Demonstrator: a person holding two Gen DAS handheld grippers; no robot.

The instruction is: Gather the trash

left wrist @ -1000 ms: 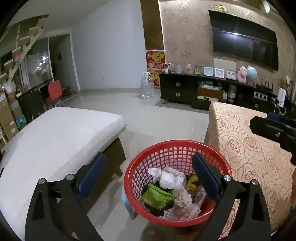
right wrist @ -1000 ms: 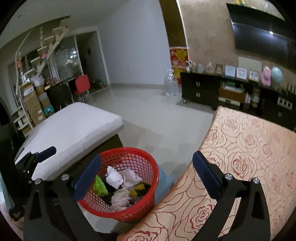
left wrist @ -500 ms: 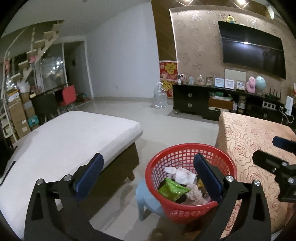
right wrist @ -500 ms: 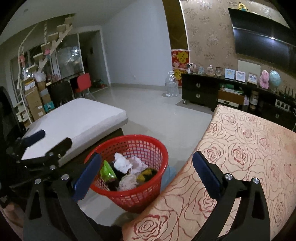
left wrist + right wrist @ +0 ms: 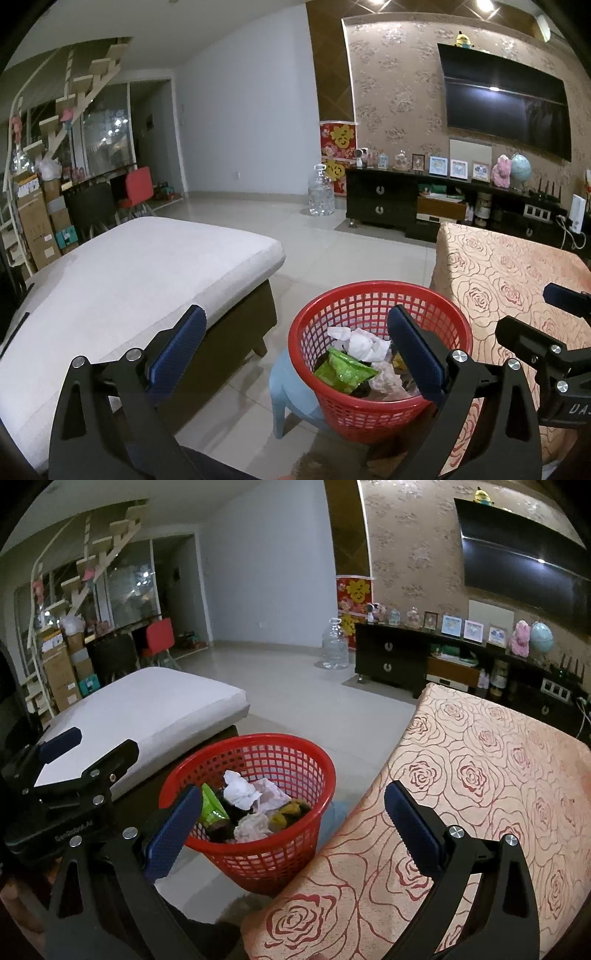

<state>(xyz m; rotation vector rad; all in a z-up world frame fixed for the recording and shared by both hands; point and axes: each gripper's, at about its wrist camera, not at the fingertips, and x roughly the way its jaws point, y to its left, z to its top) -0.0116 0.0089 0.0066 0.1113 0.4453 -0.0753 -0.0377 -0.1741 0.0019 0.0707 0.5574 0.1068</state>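
A big white cushion seat point(image 5: 122, 273) sits on the shiny tiled floor point(image 5: 332, 251). A tabletop point(image 5: 498, 775) has a cloth with red roses. A black TV point(image 5: 506, 103) hangs on the flowery wall above a long dark cabinet point(image 5: 406, 199). A clear water jug point(image 5: 322, 195) stands beside the cabinet. A red chair point(image 5: 138, 184) is far back near some boxes point(image 5: 40, 221).
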